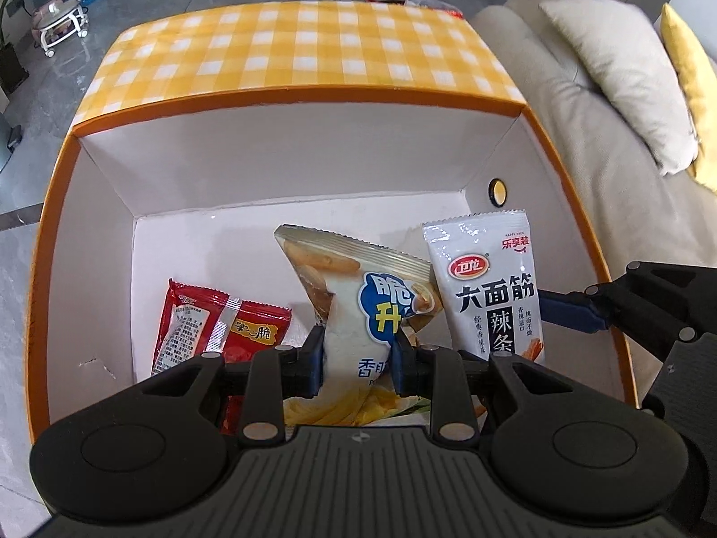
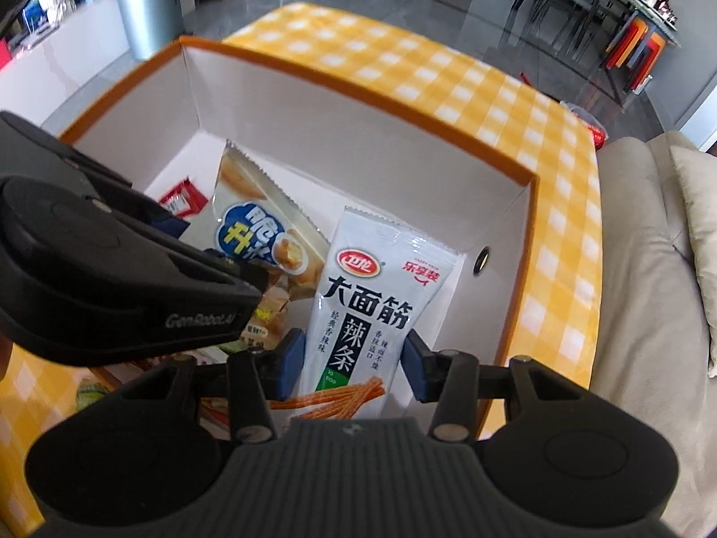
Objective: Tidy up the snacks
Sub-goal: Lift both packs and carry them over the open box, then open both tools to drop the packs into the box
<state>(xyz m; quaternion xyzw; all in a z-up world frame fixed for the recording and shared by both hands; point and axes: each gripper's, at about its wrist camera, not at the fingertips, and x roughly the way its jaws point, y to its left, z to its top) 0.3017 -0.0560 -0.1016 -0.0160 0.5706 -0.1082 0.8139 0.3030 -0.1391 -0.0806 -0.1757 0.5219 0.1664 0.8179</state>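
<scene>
Over yellow-checked worktop (image 1: 313,45), white-lined orange box (image 1: 287,152): left gripper (image 1: 358,358) pinched cream crisp packet (image 1: 381,309), right gripper (image 2: 354,358) spread around white spicy-strip packet (image 2: 372,296) at 3 o'clock. Best lowered flat before release.

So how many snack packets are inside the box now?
3. Red packet lies at the box's left; chip packet in the left gripper; white packet between the right gripper's fingers. More may be hidden.

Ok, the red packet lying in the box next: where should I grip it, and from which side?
Likely the far sealed edge of the red packet, coming from above. It lies flat on the floor of the box near the left wall, so only its thin crimped ends offer the fingers something to pinch. Its near end is hidden behind the left gripper, which is pinching the crisp bag.
</scene>
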